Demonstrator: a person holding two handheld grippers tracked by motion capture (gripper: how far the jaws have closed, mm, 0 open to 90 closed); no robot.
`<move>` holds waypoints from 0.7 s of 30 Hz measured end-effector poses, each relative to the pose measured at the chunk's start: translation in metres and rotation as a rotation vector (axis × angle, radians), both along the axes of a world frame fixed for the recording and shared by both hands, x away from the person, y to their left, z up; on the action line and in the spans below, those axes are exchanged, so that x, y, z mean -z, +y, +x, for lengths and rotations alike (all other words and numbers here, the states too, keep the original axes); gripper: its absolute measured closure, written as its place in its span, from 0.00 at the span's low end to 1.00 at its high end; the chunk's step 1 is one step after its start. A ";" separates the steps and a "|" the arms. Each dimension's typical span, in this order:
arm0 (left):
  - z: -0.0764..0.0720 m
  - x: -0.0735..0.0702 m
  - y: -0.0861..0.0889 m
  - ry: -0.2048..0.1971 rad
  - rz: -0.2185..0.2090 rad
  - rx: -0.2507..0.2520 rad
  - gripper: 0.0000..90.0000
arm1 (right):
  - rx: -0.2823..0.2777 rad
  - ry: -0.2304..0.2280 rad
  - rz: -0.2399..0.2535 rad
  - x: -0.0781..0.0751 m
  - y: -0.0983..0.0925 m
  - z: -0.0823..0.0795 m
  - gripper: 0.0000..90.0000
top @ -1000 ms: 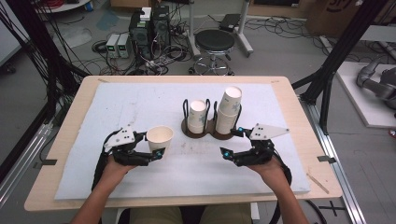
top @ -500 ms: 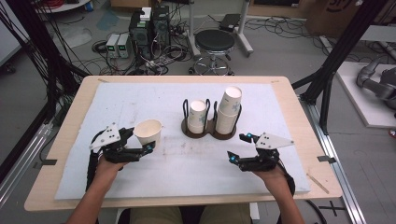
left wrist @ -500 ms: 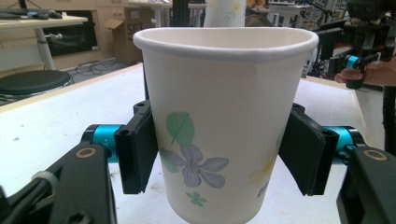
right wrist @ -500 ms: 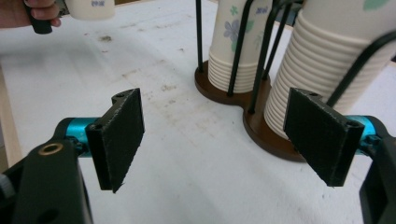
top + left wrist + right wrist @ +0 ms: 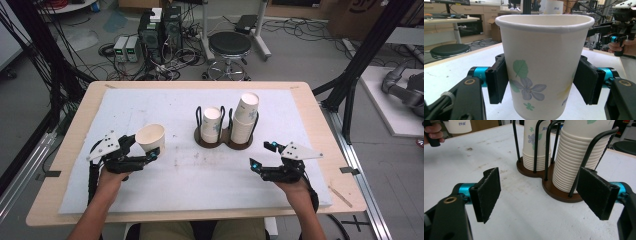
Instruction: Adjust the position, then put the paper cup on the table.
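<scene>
left gripper [image 5: 146, 152] clamped on an upright flowered paper cup [image 5: 150, 138] at the mat's nine o'clock, right gripper [image 5: 264, 156] gaping wide and empty at four o'clock, cup rack [image 5: 223, 140] at centre

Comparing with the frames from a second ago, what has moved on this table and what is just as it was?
The left gripper, still shut on the paper cup, has carried it leftward, away from the cup holder. The right gripper has drawn back toward the person's edge of the table, jaws open and empty throughout. The holder and its two stacks of cups stayed put.
</scene>
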State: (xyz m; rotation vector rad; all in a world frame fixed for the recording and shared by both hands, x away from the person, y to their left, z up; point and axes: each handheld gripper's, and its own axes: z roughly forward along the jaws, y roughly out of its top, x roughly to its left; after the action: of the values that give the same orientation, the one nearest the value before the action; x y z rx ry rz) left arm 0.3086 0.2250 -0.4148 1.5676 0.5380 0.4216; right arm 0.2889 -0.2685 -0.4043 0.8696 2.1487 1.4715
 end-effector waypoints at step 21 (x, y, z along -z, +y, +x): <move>0.018 0.010 0.013 0.044 -0.033 -0.103 0.37 | 0.007 -0.004 -0.011 0.000 -0.002 -0.004 0.23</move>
State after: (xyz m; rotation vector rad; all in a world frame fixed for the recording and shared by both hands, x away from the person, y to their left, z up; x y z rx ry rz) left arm 0.3261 0.2377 -0.4247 1.5251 0.6587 0.4556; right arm 0.2851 -0.2707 -0.4047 0.8691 2.1468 1.4553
